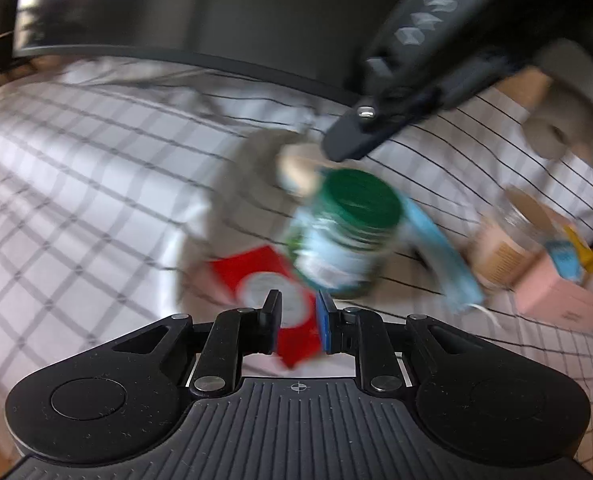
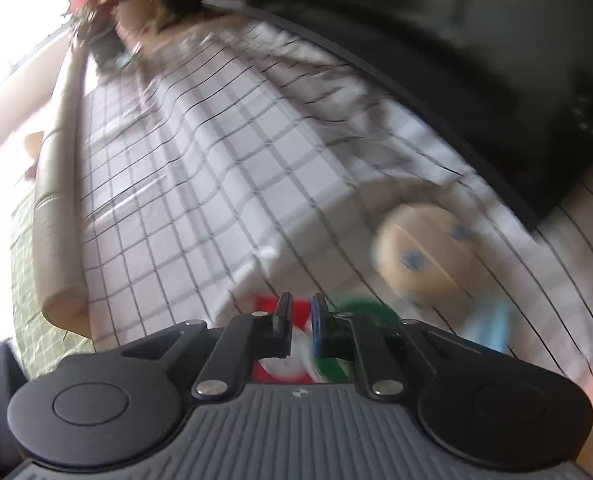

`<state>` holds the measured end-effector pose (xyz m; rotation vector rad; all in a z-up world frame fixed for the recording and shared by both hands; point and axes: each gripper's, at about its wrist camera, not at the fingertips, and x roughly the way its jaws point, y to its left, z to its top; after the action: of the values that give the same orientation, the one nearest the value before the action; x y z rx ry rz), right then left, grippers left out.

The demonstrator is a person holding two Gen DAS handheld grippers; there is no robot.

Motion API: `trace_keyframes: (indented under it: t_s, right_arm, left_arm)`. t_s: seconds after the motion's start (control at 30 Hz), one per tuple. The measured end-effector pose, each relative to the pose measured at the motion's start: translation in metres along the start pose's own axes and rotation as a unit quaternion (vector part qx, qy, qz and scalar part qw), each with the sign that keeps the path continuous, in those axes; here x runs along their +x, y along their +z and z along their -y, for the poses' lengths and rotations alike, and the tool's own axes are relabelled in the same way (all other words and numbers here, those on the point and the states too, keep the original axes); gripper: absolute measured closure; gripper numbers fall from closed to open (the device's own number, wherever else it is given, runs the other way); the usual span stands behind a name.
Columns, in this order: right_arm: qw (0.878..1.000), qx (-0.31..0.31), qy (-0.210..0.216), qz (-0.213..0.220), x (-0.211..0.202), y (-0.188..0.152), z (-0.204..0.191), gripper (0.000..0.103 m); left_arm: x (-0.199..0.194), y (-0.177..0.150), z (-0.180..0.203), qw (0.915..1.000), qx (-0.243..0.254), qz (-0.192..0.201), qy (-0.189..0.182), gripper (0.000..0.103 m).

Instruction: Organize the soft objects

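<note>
I judge I am early in the sort: everything sits bunched together on the checked cloth (image 1: 76, 184), nothing visibly set apart. A red packet (image 1: 264, 280) lies flat beside a green-lidded jar (image 1: 348, 232), with a blue packet (image 1: 436, 256) and a pink box (image 1: 556, 300) to its right. A tan round thing (image 2: 420, 252) lies beyond; blur hides what it is. My left gripper (image 1: 298, 322) hangs above the red packet, jaws narrowly apart, holding nothing. My right gripper (image 2: 301, 330) hovers over the same cluster, jaws likewise nearly closed and empty.
</note>
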<state>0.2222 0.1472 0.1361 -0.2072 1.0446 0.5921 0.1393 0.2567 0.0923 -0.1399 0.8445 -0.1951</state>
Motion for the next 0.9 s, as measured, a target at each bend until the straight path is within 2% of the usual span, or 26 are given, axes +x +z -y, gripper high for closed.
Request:
trace_keyframes:
  t_s: [0.13, 0.17, 0.27, 0.37, 0.47, 0.57, 0.63, 0.67, 0.73, 0.83, 0.9]
  right_arm:
    - [0.999, 0.025, -0.041, 0.017, -0.002, -0.053, 0.027, 0.092]
    - [0.999, 0.028, -0.044, 0.016, 0.005, -0.062, 0.028, 0.092]
    - [0.998, 0.048, -0.047, 0.010, 0.026, -0.088, 0.035, 0.091]
    - [0.997, 0.062, -0.041, 0.009, 0.042, -0.107, 0.042, 0.091]
    - [0.997, 0.060, -0.045, 0.002, 0.055, -0.118, 0.040, 0.088]
    - [0.998, 0.049, -0.043, 0.007, 0.060, -0.128, 0.035, 0.080]
    - [0.998, 0.044, -0.038, 0.012, 0.062, -0.134, 0.032, 0.071]
    - [0.998, 0.041, -0.034, 0.021, 0.061, -0.137, 0.030, 0.068]
    - [0.999, 0.036, -0.028, 0.027, 0.061, -0.140, 0.028, 0.055]
    - [0.998, 0.031, -0.025, 0.039, 0.061, -0.145, 0.025, 0.046]
    - [0.998, 0.023, -0.027, 0.044, 0.062, -0.149, 0.022, 0.042]
  left_arm:
    - [0.016, 0.001, 0.030, 0.9990, 0.039, -0.011, -0.020, 0.082]
    - [0.021, 0.000, 0.035, 0.9985, 0.051, -0.015, -0.014, 0.079]
    - [0.033, -0.007, 0.043, 0.9955, 0.084, -0.036, 0.025, 0.079]
    - [0.038, -0.012, 0.034, 0.9930, 0.090, -0.056, 0.053, 0.079]
    - [0.035, -0.013, 0.023, 0.9894, 0.106, -0.060, 0.078, 0.079]
    - [0.032, -0.012, 0.010, 0.9814, 0.132, -0.064, 0.124, 0.077]
    - [0.031, -0.007, -0.003, 0.9790, 0.122, -0.067, 0.149, 0.076]
    - [0.029, -0.004, -0.009, 0.9801, 0.110, -0.067, 0.151, 0.078]
    - [0.023, 0.001, -0.016, 0.9853, 0.088, -0.058, 0.135, 0.078]
    - [0.022, 0.006, -0.013, 0.9913, 0.074, -0.055, 0.094, 0.078]
    - [0.031, 0.007, -0.005, 0.9921, 0.082, -0.062, 0.072, 0.077]
